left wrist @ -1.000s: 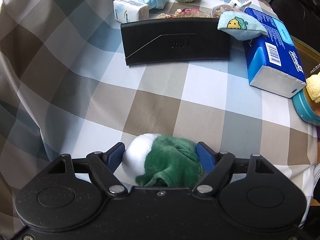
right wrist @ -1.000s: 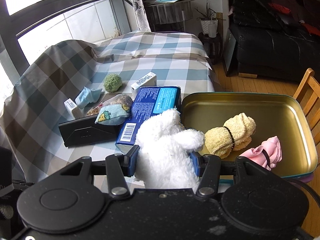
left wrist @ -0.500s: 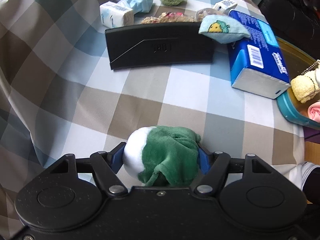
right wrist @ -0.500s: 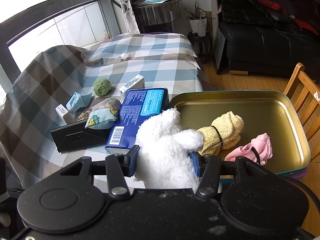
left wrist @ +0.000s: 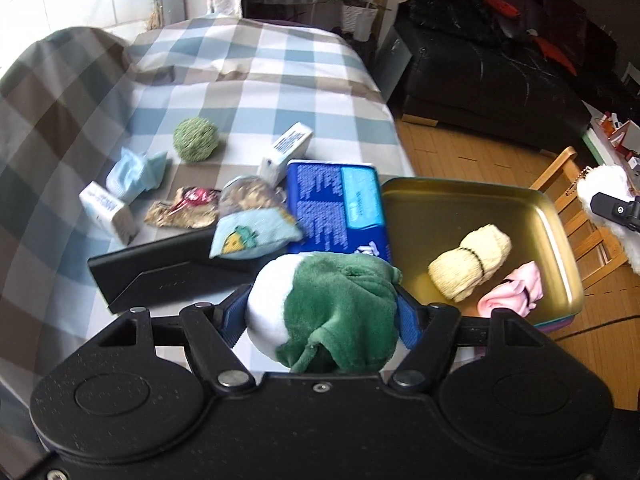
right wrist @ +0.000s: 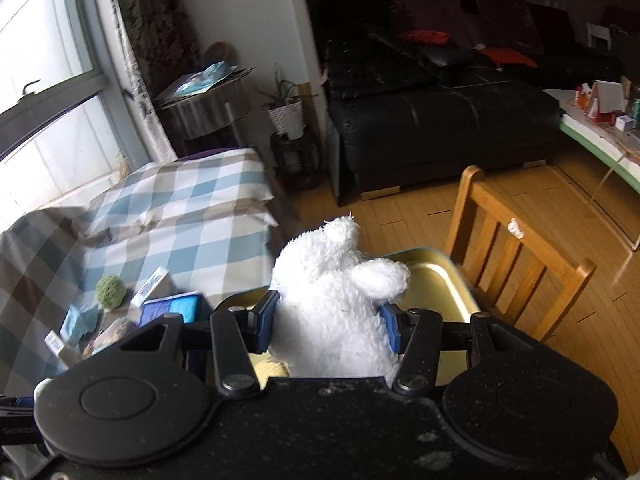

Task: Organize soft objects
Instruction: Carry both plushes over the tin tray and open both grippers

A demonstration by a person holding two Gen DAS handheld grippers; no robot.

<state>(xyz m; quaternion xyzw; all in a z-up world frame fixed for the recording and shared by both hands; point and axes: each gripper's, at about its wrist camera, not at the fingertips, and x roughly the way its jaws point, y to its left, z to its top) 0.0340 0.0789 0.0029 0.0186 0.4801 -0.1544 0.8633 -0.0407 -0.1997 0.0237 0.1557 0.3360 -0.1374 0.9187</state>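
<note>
With the green-and-white plush toy clamped in the left hand-held gripper and the fluffy white plush toy in the right hand-held gripper, both have been lifted from the counter toward the gold metal tray, so placing is judged next.

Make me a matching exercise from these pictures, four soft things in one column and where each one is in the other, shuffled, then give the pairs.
Things
1. green and white plush
2. white plush
3. yellow roll
4. green ball

Places
A. on the checked cloth
B. in the right gripper
C. in the gold tin
D. in the left gripper

Pairs: 1-D, 2-B, 3-C, 4-A
</note>
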